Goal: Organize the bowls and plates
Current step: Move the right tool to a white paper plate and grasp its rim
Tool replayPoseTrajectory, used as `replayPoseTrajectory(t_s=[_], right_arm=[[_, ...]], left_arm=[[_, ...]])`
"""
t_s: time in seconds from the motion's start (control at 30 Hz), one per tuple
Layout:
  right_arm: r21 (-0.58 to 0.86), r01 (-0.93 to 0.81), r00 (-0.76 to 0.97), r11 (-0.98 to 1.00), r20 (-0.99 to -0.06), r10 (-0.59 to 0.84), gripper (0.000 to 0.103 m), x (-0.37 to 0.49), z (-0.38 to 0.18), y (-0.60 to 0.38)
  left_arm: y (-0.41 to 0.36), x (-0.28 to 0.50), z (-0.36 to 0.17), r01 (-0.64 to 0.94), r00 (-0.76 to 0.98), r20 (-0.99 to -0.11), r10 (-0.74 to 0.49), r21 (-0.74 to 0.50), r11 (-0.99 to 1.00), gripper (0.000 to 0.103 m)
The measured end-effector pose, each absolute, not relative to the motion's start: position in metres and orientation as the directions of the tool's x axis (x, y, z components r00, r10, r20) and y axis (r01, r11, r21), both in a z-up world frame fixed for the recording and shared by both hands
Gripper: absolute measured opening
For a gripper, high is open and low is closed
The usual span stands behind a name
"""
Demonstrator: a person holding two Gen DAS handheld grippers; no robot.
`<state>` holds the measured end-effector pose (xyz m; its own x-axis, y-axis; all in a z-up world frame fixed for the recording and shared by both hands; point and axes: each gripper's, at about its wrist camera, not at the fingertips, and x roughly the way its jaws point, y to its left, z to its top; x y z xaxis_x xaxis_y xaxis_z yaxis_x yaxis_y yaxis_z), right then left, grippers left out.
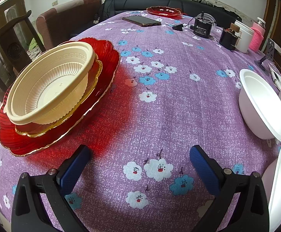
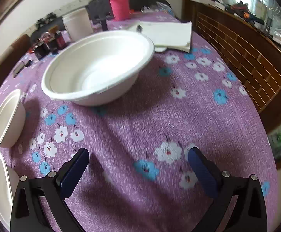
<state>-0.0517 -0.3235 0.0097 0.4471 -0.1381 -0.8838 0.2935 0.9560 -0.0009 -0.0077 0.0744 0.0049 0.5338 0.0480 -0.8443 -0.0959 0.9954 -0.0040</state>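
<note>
Closest to my left wrist lens, the left gripper (image 1: pixel 140 154) hovers spread wide and empty over the flowered tablecloth (image 1: pixel 159 106). Ahead to its left a cream bowl (image 1: pixel 49 83) sits on a gold plate (image 1: pixel 63 123) atop a red plate (image 1: pixel 63 135); that stack looks begun. Two white bowls (image 1: pixel 264 104) wait at the right edge.

From my right wrist, the right gripper (image 2: pixel 138 160) is likewise released, holding nothing, with a large white bowl (image 2: pixel 97 67) ahead and smaller ones (image 2: pixel 5 119) at left. I judge gathering the white bowls comes next, needing a rim pinch. Only this view shows the folded napkins (image 2: pixel 169 34); only the left shows the stack.
</note>
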Motion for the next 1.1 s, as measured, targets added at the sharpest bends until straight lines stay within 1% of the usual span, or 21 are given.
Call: replayPoseTrajectory(t_s=[0.03, 0.1, 0.17, 0.23, 0.33, 0.4, 0.47, 0.5, 0.53, 0.63, 0.7, 0.87, 1.0, 1.1], right_arm=[[0.011, 0.302, 0.438, 0.953, -0.890, -0.129, 0.102, -0.053, 0.010, -0.322], [0.005, 0.352, 0.425, 0.936, -0.892, -0.155, 0.102, -0.061, 0.014, -0.320], [-0.003, 0.355, 0.468, 0.935, -0.865, -0.181, 0.101, -0.074, 0.025, -0.312], [-0.026, 0.354, 0.509, 0.935, -0.834, -0.216, 0.101, -0.089, 0.038, -0.304], [-0.011, 0.338, 0.599, 0.941, -0.769, -0.224, 0.101, -0.115, 0.065, -0.290], [0.023, 0.318, 0.674, 0.948, -0.708, -0.209, 0.101, -0.129, 0.081, -0.281], [0.090, 0.280, 0.733, 0.956, -0.662, -0.152, 0.101, -0.139, 0.089, -0.274], [0.129, 0.257, 0.730, 0.958, -0.675, -0.105, 0.101, -0.139, 0.089, -0.272], [0.153, 0.249, 0.721, 0.956, -0.689, -0.078, 0.101, -0.137, 0.086, -0.271], [0.200, 0.258, 0.705, 0.945, -0.708, -0.043, 0.101, -0.134, 0.079, -0.273], [0.211, 0.254, 0.683, 0.944, -0.731, -0.020, 0.101, -0.129, 0.072, -0.273], [0.200, 0.248, 0.679, 0.948, -0.734, -0.023, 0.100, -0.123, 0.069, -0.275], [0.207, 0.282, 0.691, 0.937, -0.721, -0.049, 0.100, -0.113, 0.076, -0.292], [0.227, 0.316, 0.698, 0.921, -0.713, -0.063, 0.100, -0.101, 0.080, -0.312]], left_arm=[[0.074, -0.009, 0.005, -0.090, 0.528, -0.848, 0.044, -0.004, 0.996, 0.103], [0.074, -0.013, 0.008, -0.071, 0.521, -0.853, 0.023, -0.017, 0.997, 0.102], [0.074, -0.021, 0.014, -0.043, 0.530, -0.848, -0.023, -0.054, 0.998, 0.095], [0.075, -0.031, 0.026, -0.021, 0.559, -0.827, -0.056, -0.082, 0.996, 0.095], [0.074, -0.052, 0.053, 0.014, 0.646, -0.759, -0.073, -0.084, 0.996, 0.095], [0.072, -0.067, 0.071, 0.032, 0.717, -0.693, -0.071, -0.070, 0.997, 0.095], [0.070, -0.082, 0.087, 0.063, 0.774, -0.628, -0.088, -0.062, 0.996, 0.096], [0.067, -0.085, 0.091, 0.099, 0.773, -0.622, -0.125, -0.076, 0.992, 0.097], [0.065, -0.083, 0.092, 0.125, 0.759, -0.633, -0.152, -0.088, 0.988, 0.098], [0.054, -0.078, 0.086, 0.212, 0.657, -0.709, -0.254, -0.149, 0.966, 0.098], [0.047, -0.078, 0.077, 0.224, 0.614, -0.741, -0.271, -0.166, 0.960, 0.098], [0.035, -0.073, 0.069, 0.244, 0.586, -0.760, -0.282, -0.166, 0.955, 0.098], [0.020, -0.063, 0.089, 0.291, 0.593, -0.745, -0.304, -0.154, 0.944, 0.098], [0.008, -0.045, 0.105, 0.319, 0.580, -0.743, -0.333, -0.169, 0.933, 0.098]])
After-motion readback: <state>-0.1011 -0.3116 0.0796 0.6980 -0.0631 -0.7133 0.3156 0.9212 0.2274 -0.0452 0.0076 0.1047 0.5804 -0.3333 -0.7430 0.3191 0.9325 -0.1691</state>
